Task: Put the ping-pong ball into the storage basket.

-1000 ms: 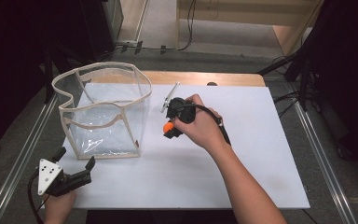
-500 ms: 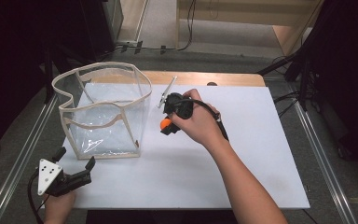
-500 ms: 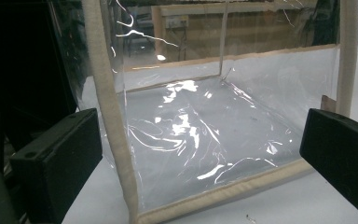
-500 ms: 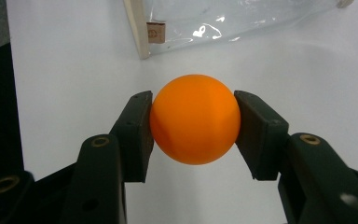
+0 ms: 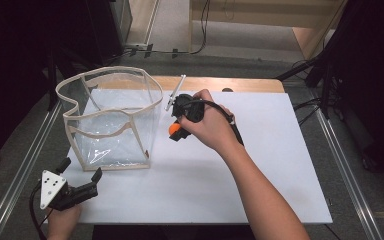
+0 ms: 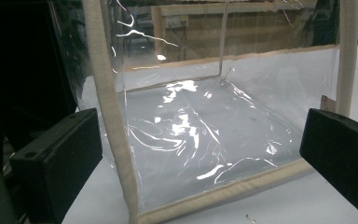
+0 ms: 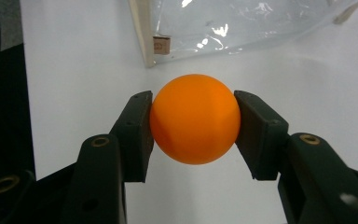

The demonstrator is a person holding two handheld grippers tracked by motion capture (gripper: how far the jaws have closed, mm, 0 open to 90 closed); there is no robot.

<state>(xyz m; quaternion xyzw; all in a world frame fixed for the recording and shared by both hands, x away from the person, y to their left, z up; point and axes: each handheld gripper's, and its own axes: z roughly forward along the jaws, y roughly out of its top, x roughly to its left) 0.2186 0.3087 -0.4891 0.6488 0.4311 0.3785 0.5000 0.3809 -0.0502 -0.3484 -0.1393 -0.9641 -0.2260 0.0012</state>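
Observation:
My right gripper (image 5: 175,131) is shut on an orange ball (image 5: 174,130), just right of a clear plastic bag (image 5: 112,117) with cream edging that stands open on the white board (image 5: 260,165). In the right gripper view the ball (image 7: 195,119) sits squeezed between both pads of the gripper (image 7: 195,127), a little above the board, with the bag's lower corner (image 7: 223,28) beyond it. My left gripper (image 5: 81,169) is open near the board's front left corner. It points at the bag (image 6: 191,126), and its jaws (image 6: 198,149) stand wide apart on either side of the bag's near corner, without touching it.
Metal rails (image 5: 25,165) run along both sides of the table. A wooden strip (image 5: 250,84) shows at the far edge. The white board's right half is bare. Dark stands and cables (image 5: 325,75) lie beyond the table at the back right.
My right gripper has shifted slightly left and away from me with the ball, closer to the bag's rim. The left gripper has stayed in place.

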